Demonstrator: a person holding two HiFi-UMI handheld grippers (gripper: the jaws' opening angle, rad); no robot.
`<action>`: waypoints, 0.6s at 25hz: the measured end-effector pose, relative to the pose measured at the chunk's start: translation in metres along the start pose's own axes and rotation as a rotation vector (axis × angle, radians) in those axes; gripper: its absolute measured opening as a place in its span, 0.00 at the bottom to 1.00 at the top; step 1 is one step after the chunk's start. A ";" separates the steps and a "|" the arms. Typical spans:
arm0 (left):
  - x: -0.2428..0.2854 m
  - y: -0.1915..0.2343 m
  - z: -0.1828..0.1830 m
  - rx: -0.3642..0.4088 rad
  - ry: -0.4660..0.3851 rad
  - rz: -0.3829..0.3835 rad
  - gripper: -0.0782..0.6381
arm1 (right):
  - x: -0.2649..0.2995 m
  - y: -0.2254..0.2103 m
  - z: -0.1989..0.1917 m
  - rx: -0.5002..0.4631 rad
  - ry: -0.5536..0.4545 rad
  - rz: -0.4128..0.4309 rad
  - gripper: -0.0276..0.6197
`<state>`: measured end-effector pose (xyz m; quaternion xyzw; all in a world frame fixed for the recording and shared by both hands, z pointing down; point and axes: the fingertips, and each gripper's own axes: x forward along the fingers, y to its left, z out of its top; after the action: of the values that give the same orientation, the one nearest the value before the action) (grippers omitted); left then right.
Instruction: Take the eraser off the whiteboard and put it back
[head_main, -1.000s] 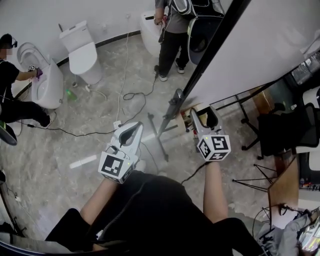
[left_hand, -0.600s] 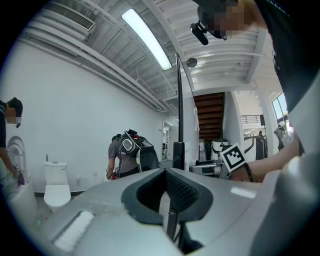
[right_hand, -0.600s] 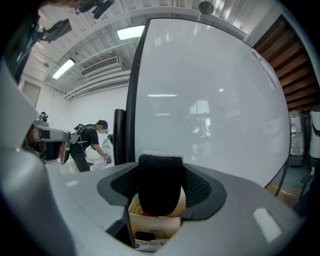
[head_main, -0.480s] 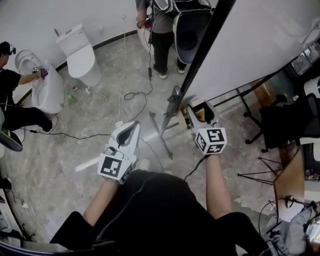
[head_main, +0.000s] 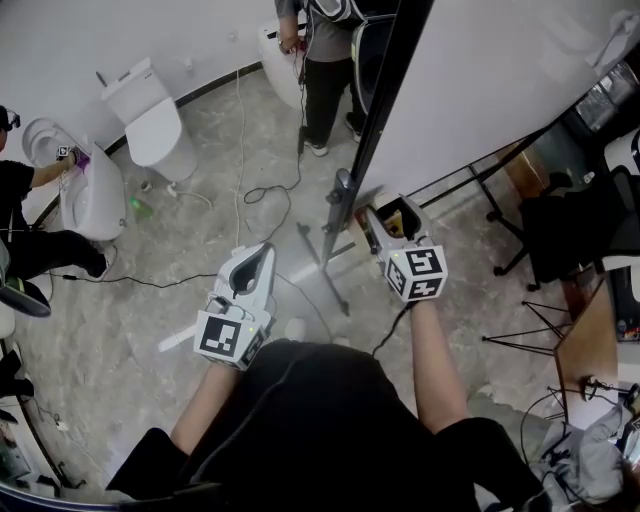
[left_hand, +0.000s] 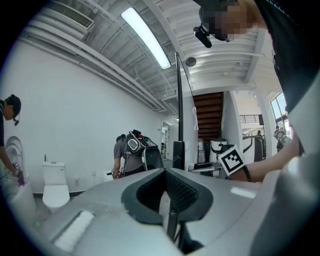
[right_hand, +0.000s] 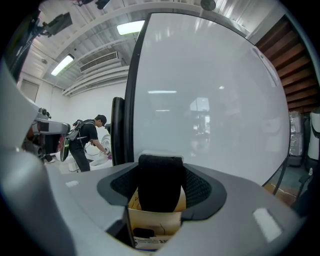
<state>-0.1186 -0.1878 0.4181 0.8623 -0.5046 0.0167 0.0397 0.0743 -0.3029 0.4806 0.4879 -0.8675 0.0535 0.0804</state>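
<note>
clearly a one-handed job. on the left, left gripper (head_main: 262, 255) idle, jaws together with nothing between them; best parked there, out of the way. further right, right gripper (head_main: 398, 215) with jaws clamped on the black eraser (right_hand: 160, 182), gripped on both sides by the pads and held just in front of the whiteboard (right_hand: 210, 100); cannot tell whether touching the board or just short of it. judged as the put-back step: bring the eraser square to the white face, clear of the black frame (head_main: 385, 90), set it flat, and part the jaws only after feeling it seated. main risk: an early release and a drop toward the cardboard box (right_hand: 155, 220) below.

around, left to right: white toilets (head_main: 150, 120) along the far wall, with a person (head_main: 25, 215) bent over the nearest; grey marbled floor (head_main: 150, 280) strewn with loose cables (head_main: 260, 190); a second person (head_main: 325, 60) with a backpack at the top; the board's metal stand (head_main: 335, 220) near the middle; a black chair (head_main: 570, 235); at the far right a wooden surface (head_main: 580, 365), well apart from the board.
</note>
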 end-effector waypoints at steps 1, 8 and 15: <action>0.000 0.000 0.000 -0.002 0.000 0.001 0.12 | 0.001 0.000 -0.002 -0.003 0.006 0.000 0.46; 0.000 0.005 -0.002 0.005 0.005 -0.001 0.12 | 0.005 0.005 -0.013 -0.040 0.051 -0.001 0.46; 0.000 0.006 -0.003 -0.001 0.010 0.005 0.12 | 0.010 0.008 -0.024 -0.086 0.106 -0.008 0.46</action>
<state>-0.1240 -0.1909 0.4214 0.8610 -0.5064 0.0210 0.0424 0.0643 -0.3028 0.5057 0.4838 -0.8617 0.0418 0.1474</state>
